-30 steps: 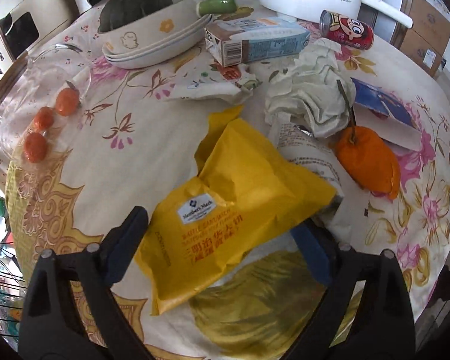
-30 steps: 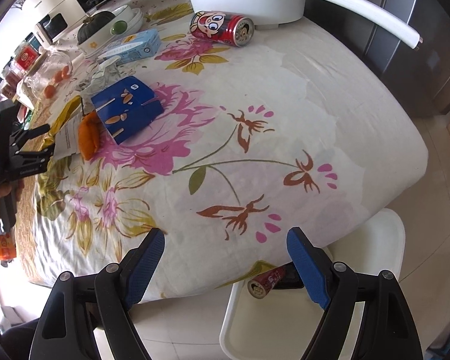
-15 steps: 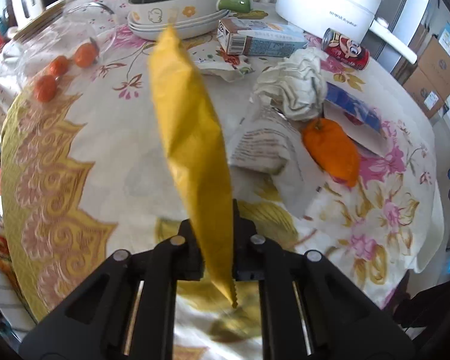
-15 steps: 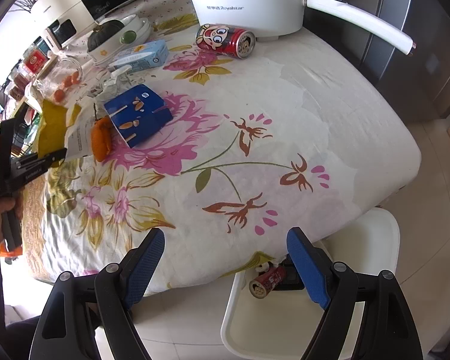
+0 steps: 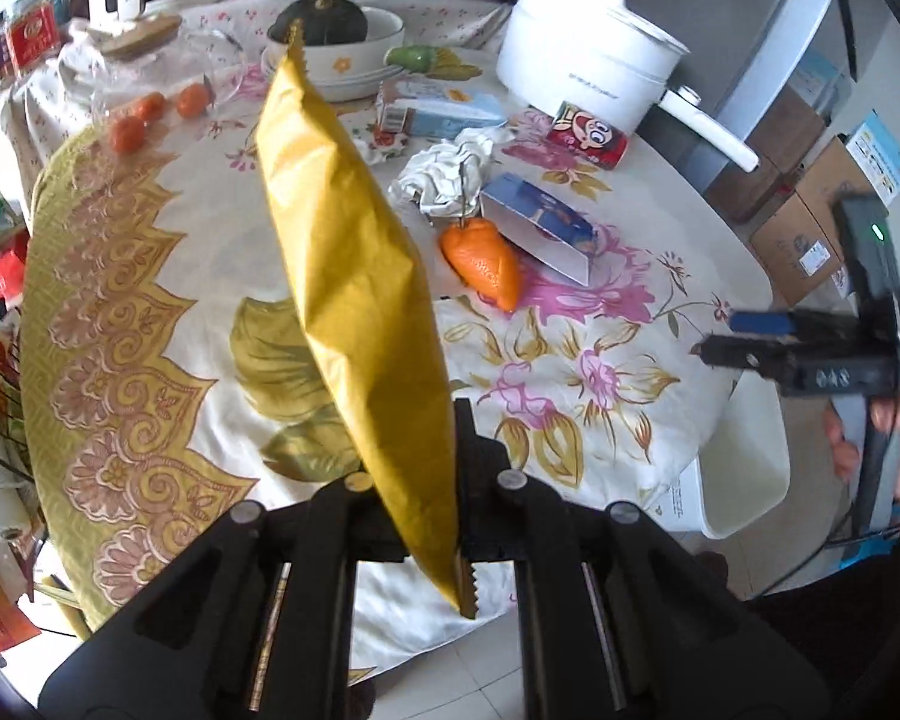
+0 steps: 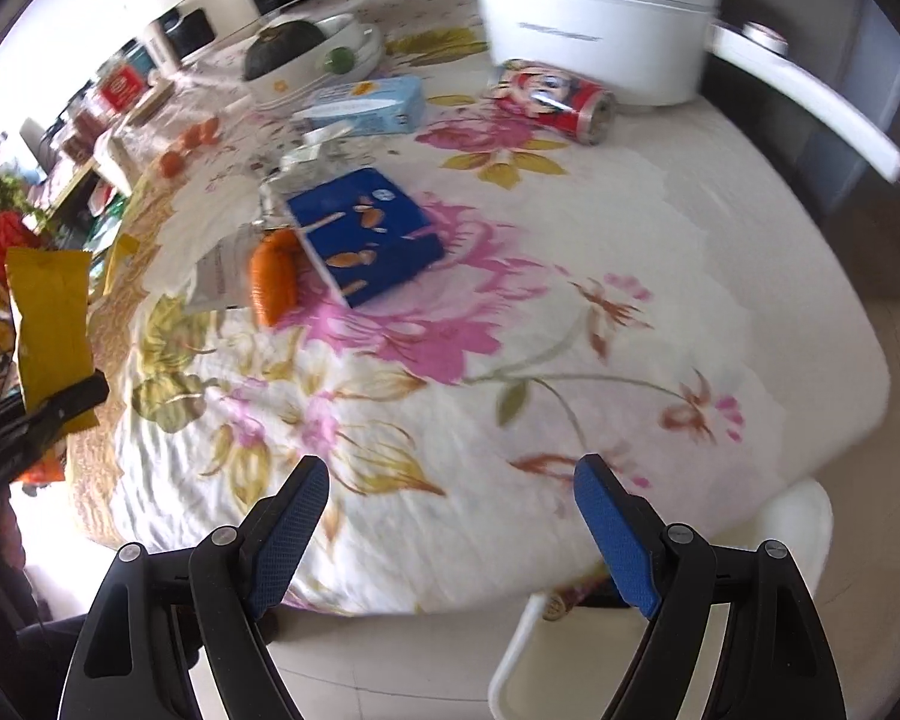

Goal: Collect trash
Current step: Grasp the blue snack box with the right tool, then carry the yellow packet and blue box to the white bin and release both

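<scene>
Gripping a yellow snack bag (image 5: 354, 276) edge-on between its fingers, the left claw (image 5: 432, 516) holds it above the floral surface (image 5: 168, 276). At the surface's edge, the right claw (image 6: 450, 534) hangs spread wide, holding nothing, a white bin (image 6: 798, 516) just beside it.

Bright daylight washes both fisheye views — the right wrist view is blown out at its left edge and smeared with motion blur; the tabletop (image 5: 150, 324) curves, corners black.
</scene>
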Available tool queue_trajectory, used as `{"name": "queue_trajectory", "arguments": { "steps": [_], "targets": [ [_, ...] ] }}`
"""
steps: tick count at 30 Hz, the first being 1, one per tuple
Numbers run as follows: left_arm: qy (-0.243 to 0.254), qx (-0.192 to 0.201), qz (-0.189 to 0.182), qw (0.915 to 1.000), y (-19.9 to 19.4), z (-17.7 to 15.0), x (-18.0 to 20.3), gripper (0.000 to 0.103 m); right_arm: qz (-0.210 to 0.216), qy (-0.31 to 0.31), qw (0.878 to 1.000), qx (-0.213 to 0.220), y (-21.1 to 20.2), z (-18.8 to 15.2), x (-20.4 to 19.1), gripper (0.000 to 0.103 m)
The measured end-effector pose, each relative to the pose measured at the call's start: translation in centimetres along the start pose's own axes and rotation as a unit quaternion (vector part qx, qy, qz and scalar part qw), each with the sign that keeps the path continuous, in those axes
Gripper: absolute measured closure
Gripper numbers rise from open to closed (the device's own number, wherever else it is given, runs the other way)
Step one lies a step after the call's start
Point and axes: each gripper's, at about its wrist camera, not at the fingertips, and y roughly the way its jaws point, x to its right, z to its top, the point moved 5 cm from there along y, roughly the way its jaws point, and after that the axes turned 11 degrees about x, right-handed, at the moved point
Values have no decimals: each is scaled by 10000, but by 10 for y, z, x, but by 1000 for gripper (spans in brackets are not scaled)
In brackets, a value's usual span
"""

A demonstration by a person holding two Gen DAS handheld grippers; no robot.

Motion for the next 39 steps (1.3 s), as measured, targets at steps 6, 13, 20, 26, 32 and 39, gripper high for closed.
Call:
{"name": "queue_trajectory", "arguments": {
  "steps": [6,13,20,26,32,39],
  "targets": [
    [-280,216,-26,9994,-6,14,-11,92,5,-574,9983,98,38,47,-24,12],
    [-297,267,-173,9991,-10,20,-5,92,-23,-813,9966,-91,92,68,-28,12],
    [-262,244,-196,9992,-10,18,-1,92,-87,-825,9965,94,107,75,-29,21],
    [-353,242,-263,9987,-13,17,1,92,-161,-785,9967,138,89,63,-26,30],
    [-204,269,-438,9985,-19,13,21,92,-313,-522,9979,221,42,38,-6,30],
    [-49,270,-621,9977,-22,9,47,92,-539,-518,9960,495,-31,2,17,30]
  ]
}}
